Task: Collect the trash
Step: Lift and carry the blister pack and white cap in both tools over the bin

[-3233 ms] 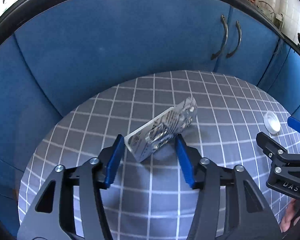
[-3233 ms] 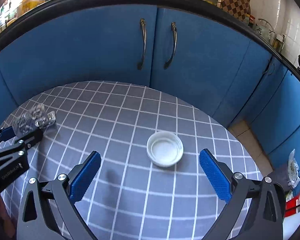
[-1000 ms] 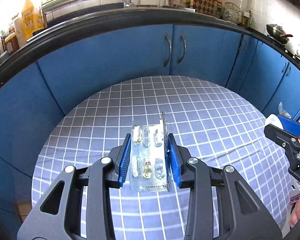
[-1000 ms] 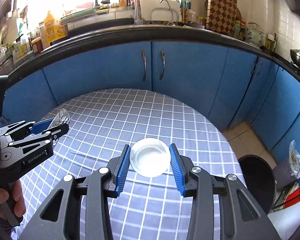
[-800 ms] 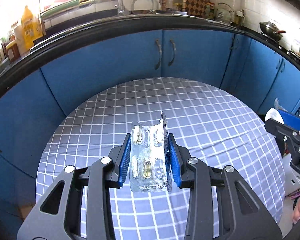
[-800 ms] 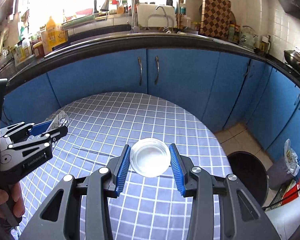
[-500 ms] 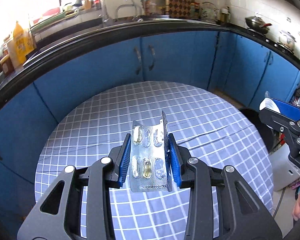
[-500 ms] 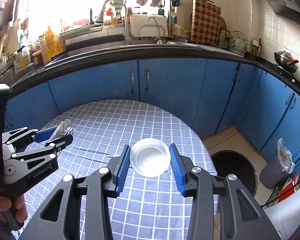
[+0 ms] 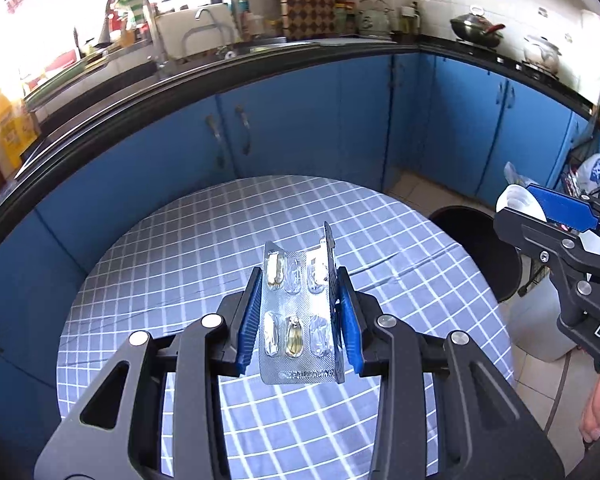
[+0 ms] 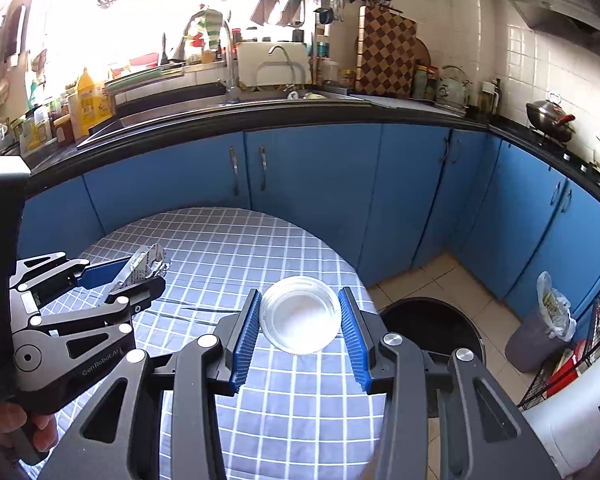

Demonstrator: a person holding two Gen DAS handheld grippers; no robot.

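Left wrist view shows your left hand-held gripper (image 9: 298, 316) clamped on a silver foil blister pack of capsules (image 9: 298, 316), its blue pads pressing both long edges. The pack stands up between the fingers, its right edge folded upward, and it is lifted clear of the round counter with the grey checked cloth (image 9: 172, 248) below and ahead of the gripper. To that gripper's right, the right hand-held gripper (image 9: 540, 216) comes in from the frame edge with something white between its blue pads.

Right wrist view gives you the detail: your right hand-held gripper (image 10: 300, 316) is closed on a round white plastic lid (image 10: 300, 314), pads touching its rim on either side, held in the air above the near right edge of the counter. Just right of and below this gripper, on the tiled floor, sits a round black bin (image 10: 432, 328) with its mouth open. Further right stands a grey bin lined with a plastic bag (image 10: 540, 328). Blue cabinet doors (image 10: 300, 184) run behind the counter, ahead of both grippers.
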